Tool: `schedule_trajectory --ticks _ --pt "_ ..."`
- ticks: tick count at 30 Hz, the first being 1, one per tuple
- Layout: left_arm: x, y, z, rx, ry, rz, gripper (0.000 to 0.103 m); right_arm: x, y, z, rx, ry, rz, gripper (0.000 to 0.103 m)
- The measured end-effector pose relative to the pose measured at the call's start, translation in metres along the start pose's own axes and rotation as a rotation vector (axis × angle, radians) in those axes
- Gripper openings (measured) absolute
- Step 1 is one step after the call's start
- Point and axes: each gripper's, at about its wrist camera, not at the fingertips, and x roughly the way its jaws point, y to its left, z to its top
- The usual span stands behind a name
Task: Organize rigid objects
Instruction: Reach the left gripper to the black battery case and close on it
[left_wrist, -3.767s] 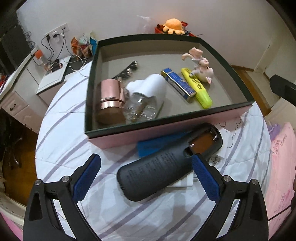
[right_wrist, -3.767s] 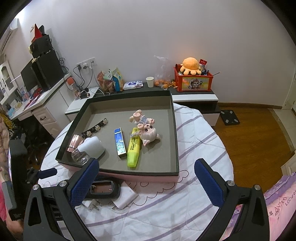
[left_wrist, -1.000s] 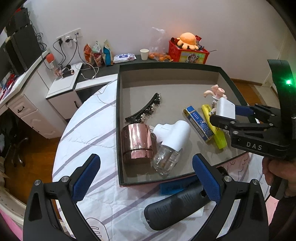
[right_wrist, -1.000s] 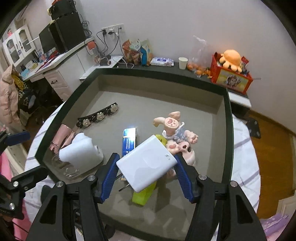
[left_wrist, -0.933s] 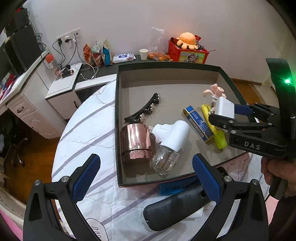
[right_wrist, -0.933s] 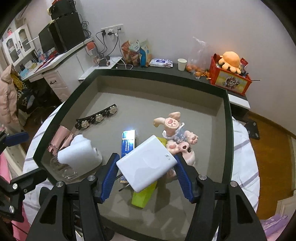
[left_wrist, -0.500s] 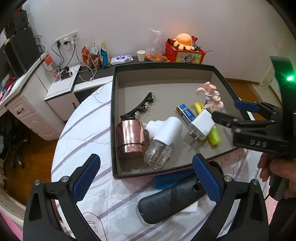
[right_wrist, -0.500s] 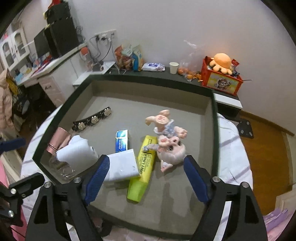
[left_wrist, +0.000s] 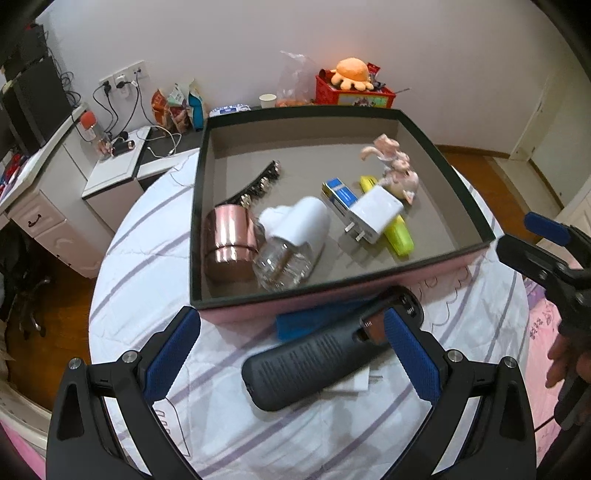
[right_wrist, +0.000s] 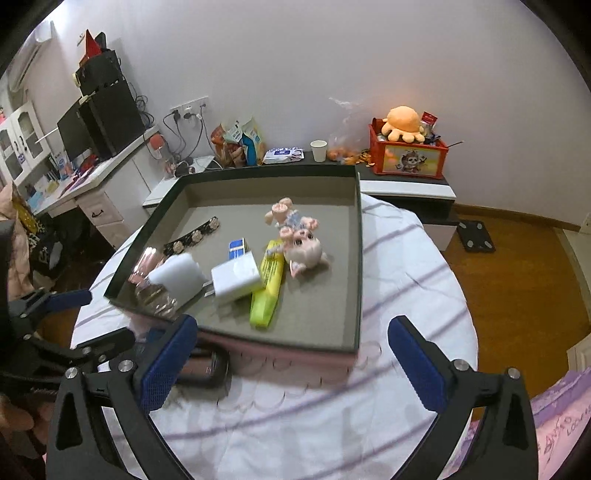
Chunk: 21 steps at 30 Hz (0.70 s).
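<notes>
A dark-rimmed box (left_wrist: 199, 206) on the striped tablecloth holds a white charger (left_wrist: 375, 218) lying across a yellow highlighter (left_wrist: 400, 236), a blue pack (left_wrist: 340, 195), a pig figure (left_wrist: 395, 170), a rose-gold cup (left_wrist: 229, 240), a white-capped glass bottle (left_wrist: 291, 240) and a black hair clip (left_wrist: 258, 184). My right gripper (right_wrist: 291, 354) hangs over the box's near edge (right_wrist: 354, 343); its jaws are opening with nothing between them, and the charger (right_wrist: 238, 277) lies free ahead. My left gripper (left_wrist: 291, 354) is open above a black handheld device (left_wrist: 325, 362) in front of the box.
A blue flat piece (left_wrist: 317, 317) and a white paper lie under the black device. Behind the box a low cabinet carries a red toy crate (right_wrist: 406, 158), a paper cup and snack bags. A desk with a monitor (right_wrist: 99, 122) is on the left, wooden floor on the right.
The right gripper let go of the white charger, which now lies in the box, and drew back and up with its jaws spread. The left gripper shifted slightly towards the black device.
</notes>
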Motion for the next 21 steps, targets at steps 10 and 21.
schedule_trajectory --ticks 10,21 --pt "0.014 -0.011 -0.019 0.045 0.041 0.002 0.101 -0.008 -0.01 -0.038 0.06 0.026 0.017 0.103" --pt "0.038 -0.015 -0.019 0.071 0.093 -0.03 0.101 -0.004 -0.013 -0.039 0.064 0.032 0.018 0.103"
